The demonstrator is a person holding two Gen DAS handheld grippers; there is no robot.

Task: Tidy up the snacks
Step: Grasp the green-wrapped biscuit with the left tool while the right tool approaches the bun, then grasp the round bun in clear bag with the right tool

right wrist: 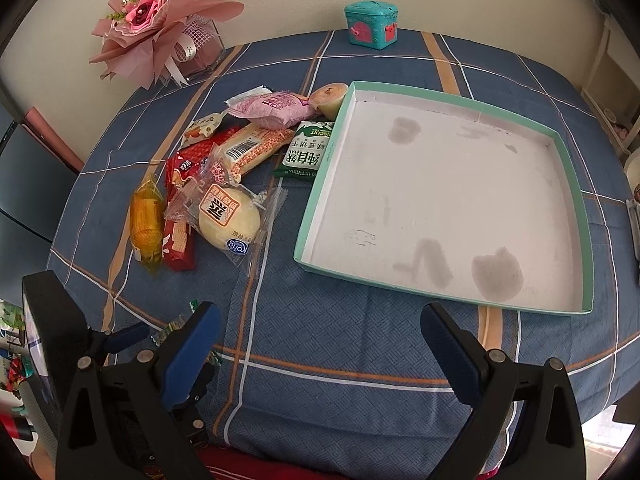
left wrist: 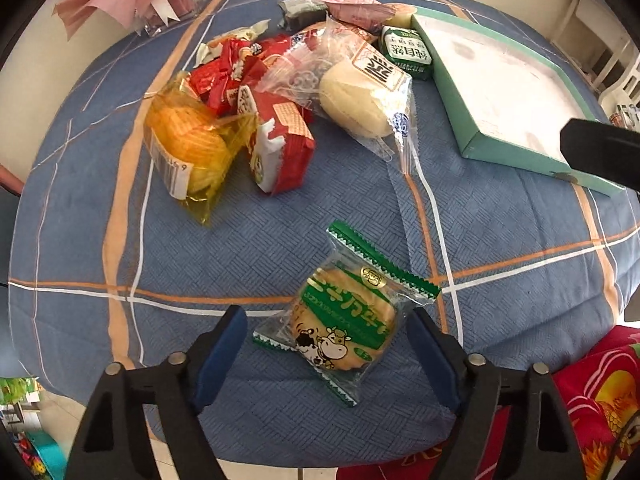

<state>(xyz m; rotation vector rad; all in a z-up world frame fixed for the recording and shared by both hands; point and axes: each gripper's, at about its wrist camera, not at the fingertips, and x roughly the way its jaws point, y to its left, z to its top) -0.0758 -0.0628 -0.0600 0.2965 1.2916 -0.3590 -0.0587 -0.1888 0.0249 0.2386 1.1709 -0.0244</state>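
A clear packet with green ends and a cartoon cow, holding a round cracker [left wrist: 344,320], lies on the blue checked tablecloth. My left gripper [left wrist: 325,314] straddles it from above, open, with a gap between each blue pad and the wrapper. A pile of snacks sits beyond: a yellow chip bag [left wrist: 188,148], red packets [left wrist: 280,148], a pale bun in clear wrap [left wrist: 356,100] and a green biscuit pack [left wrist: 406,52]. My right gripper [right wrist: 320,308] hovers open over bare cloth, just in front of the empty teal box tray [right wrist: 316,208].
A pink bouquet in a glass holder [right wrist: 160,20] and a small teal toy box [right wrist: 371,24] stand at the table's far edge. A pink packet [right wrist: 272,110] and a jelly cup [right wrist: 328,98] lie behind the pile. A red patterned cloth [left wrist: 592,392] lies below the table's near right edge.
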